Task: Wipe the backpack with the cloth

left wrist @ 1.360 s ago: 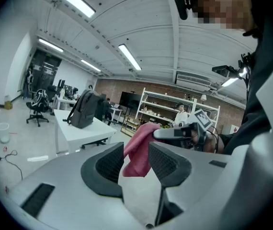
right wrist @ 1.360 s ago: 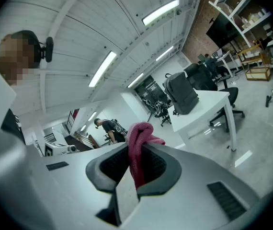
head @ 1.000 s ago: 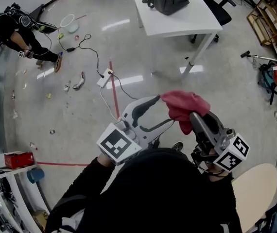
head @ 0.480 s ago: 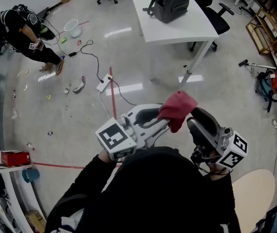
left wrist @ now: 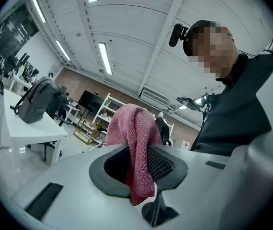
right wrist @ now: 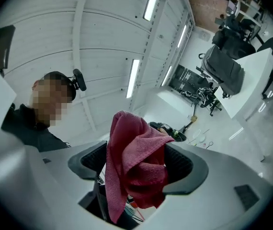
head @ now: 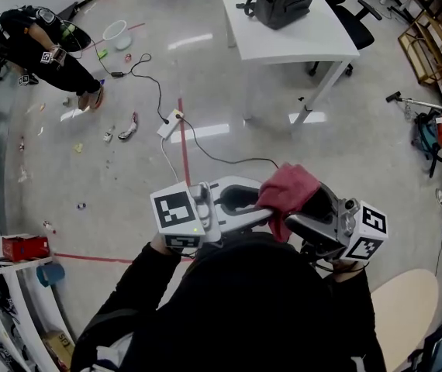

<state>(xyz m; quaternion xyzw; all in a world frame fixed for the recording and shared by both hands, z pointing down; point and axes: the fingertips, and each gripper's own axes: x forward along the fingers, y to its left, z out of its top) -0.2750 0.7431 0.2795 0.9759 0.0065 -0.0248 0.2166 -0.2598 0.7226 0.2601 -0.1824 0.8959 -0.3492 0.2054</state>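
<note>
A dark grey backpack (head: 287, 2) stands on the white table (head: 314, 43) far ahead; it also shows in the left gripper view as the backpack (left wrist: 36, 99) and in the right gripper view as the backpack (right wrist: 225, 68). Both grippers are held close to my chest, tips facing each other. The red cloth (head: 289, 192) hangs between them. My left gripper (head: 266, 211) is shut on the red cloth (left wrist: 134, 128), pinching a fold. My right gripper (head: 302, 208) has just been opening; its jaws stand wide, and the cloth (right wrist: 127, 138) hangs loosely between them.
A person (head: 43, 41) crouches on the floor at top left among cables and a power strip (head: 170, 122). A black office chair (head: 349, 10) stands behind the table. A vacuum (head: 430, 126) lies at right, a red box (head: 19, 248) at left. Red tape lines cross the floor.
The left gripper swung in and closed on the cloth that the right gripper held. The right jaws have opened. Both grippers have drawn closer together and turned toward each other.
</note>
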